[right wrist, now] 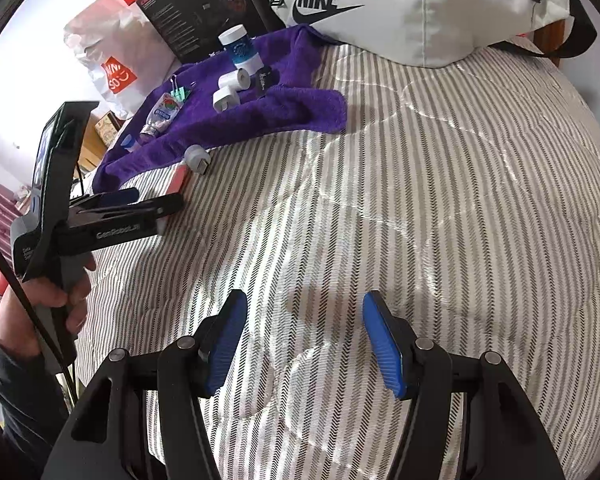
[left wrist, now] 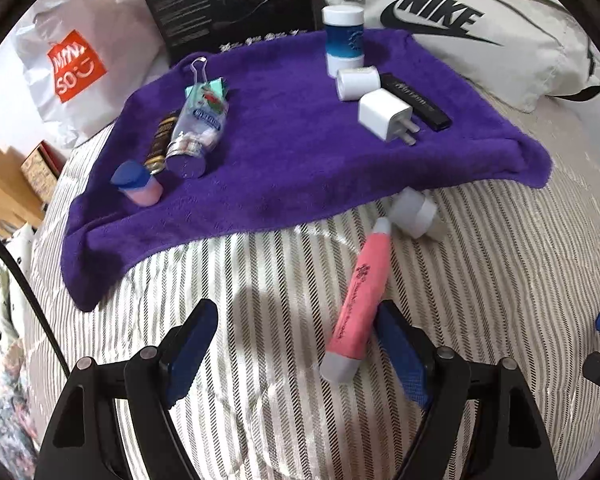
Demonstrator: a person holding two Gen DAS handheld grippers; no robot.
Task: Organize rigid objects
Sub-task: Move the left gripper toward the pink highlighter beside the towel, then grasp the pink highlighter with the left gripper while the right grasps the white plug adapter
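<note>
Left wrist: left tool point(left wrist: 296, 344) wide, straddling pink tube point(left wrist: 358, 308), unclamped; right tool point(right wrist: 304, 344) open, empty

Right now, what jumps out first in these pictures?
The bright purple towel spread on the striped bedcover, with small bottles and white chargers laid on it. Nearer, a pink tube lies on the stripes off the towel, its grey cap between the open left gripper fingers. Behind, a pale Nike bag rests.
</note>
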